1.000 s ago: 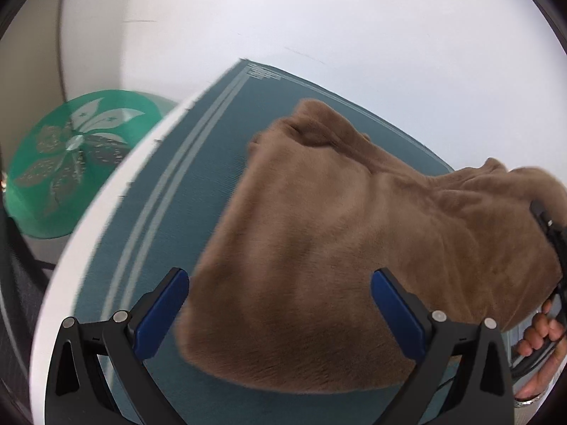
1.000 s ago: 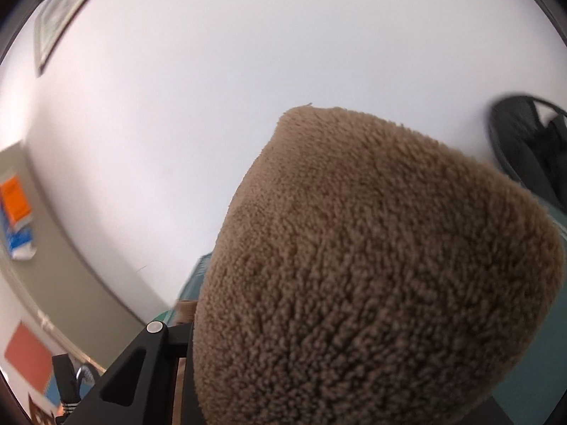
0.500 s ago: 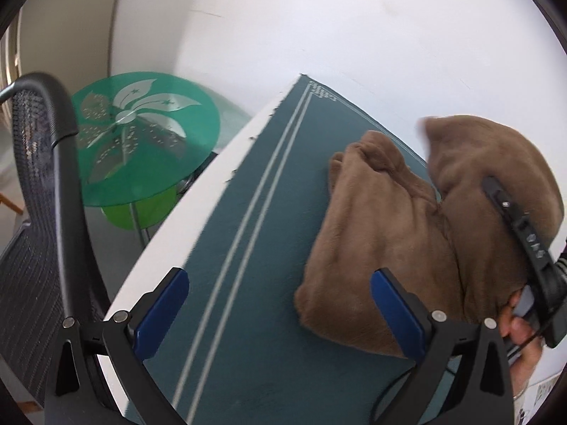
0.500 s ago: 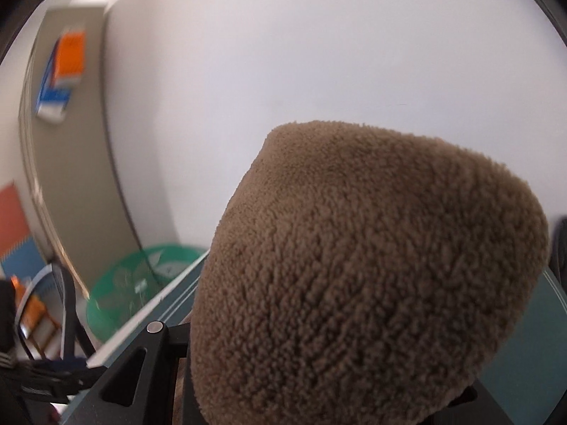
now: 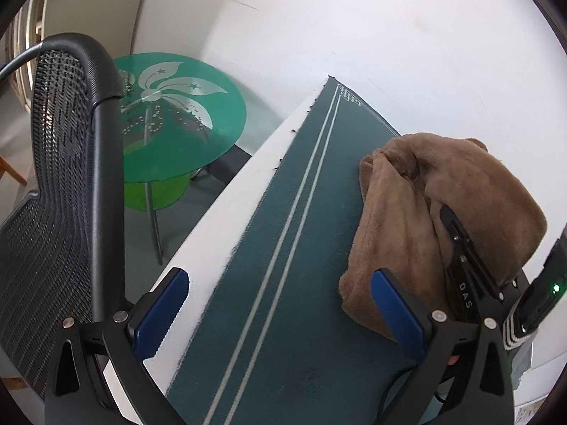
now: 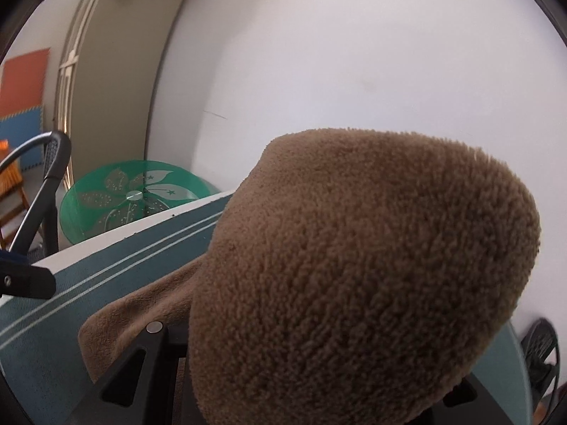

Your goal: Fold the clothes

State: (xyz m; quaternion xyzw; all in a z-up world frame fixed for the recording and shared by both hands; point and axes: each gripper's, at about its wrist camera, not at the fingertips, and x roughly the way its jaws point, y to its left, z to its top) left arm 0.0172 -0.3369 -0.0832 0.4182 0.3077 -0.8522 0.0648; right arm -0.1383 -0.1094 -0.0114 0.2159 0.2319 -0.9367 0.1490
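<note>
Left gripper (image 5: 280,313): fingers wide open, now pulled back clear of the fleece (image 5: 443,219).
Right gripper (image 6: 319,372): fleece-draped; finger state unclear.

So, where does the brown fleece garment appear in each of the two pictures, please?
Left wrist view: the brown fleece garment lies bunched at centre right on the teal mat, beside the right gripper.
Right wrist view: the garment fills the centre and lower right, draped over that gripper and hiding its fingers.
Shared landmark: the green glass table, upper left in the first, at mid left in the second.
</note>
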